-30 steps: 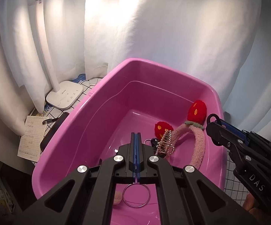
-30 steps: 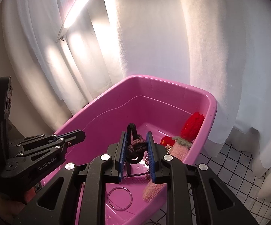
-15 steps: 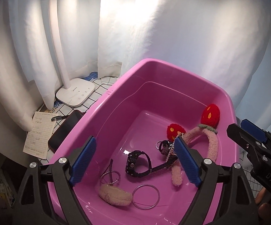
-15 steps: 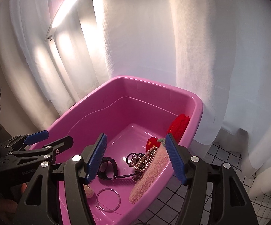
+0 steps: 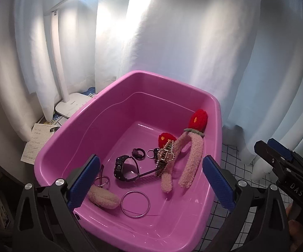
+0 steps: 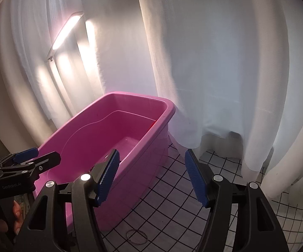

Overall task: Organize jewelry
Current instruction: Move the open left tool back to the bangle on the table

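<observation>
pink tub [image 5: 212, 101]: holds a black watch [image 5: 121, 167], silver bangle [image 5: 135, 203], fuzzy strawberry headband [image 5: 190, 157], rhinestone clip [image 5: 165, 155]
left gripper [image 5: 150, 185]: spread wide over the tub, nothing in it
right gripper [image 6: 151, 178]: wide open too, empty, beside the tub
floor: grid-pattern mat [image 6: 166, 205], thin wire ring [image 6: 137, 237] on it
room: white curtains [image 6: 204, 63], desk lamp [image 5: 67, 105]

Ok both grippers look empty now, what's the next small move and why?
Probably lower the open right gripper toward the thin wire ring lying on the checked cloth beside the pink tub. It seems to be the one piece outside the tub, while the watch and headband already lie inside.
</observation>
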`<state>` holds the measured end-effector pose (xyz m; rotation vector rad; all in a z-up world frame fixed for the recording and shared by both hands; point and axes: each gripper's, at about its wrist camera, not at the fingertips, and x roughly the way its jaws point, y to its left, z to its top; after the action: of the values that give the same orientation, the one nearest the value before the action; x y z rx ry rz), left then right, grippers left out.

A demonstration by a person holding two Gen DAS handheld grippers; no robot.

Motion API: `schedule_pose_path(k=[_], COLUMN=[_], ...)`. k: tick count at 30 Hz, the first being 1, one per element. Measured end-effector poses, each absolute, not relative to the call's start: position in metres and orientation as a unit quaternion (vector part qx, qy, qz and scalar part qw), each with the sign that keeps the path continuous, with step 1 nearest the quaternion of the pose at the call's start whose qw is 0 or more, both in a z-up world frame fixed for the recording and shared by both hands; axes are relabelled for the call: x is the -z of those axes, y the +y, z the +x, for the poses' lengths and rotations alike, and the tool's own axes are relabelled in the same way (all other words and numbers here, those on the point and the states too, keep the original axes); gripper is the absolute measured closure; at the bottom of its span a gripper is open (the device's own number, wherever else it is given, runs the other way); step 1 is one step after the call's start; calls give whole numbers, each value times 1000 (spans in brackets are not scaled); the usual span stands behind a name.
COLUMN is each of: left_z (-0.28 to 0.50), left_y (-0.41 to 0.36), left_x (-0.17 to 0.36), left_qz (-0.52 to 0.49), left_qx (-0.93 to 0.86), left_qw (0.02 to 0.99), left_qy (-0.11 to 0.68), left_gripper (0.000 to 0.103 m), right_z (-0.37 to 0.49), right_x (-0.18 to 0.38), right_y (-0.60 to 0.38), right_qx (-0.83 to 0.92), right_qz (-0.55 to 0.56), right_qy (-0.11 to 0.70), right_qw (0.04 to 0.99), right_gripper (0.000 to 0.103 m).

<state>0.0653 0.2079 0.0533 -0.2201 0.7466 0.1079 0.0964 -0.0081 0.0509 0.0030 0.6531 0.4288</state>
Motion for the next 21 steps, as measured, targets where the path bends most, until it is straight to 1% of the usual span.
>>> schedule_pose_path(k=[5,11,16,21], left_z=[17,-23,-23,1], left_y=[152,86,56,54], left_x=[-49,-23,20,71], left_qz=[-148,-175,-185,-193], left_qx=[-91,-176,-204,-240], left_qw=[922,903,880,862], left_qy=[347,350,387,402], left_gripper=[6,6,6,6], right_z=[87,89,90,93], right_x=[-37,-21,-5,21], right_y=[-56,-104,-123,-135], right_qx=[-254,-307,-338,-351], right_qz=[-30,-64,-73,-75], right_qy=[321,328,333,344], right_qw=[912,891,877,868], right_gripper=[40,40,40,40])
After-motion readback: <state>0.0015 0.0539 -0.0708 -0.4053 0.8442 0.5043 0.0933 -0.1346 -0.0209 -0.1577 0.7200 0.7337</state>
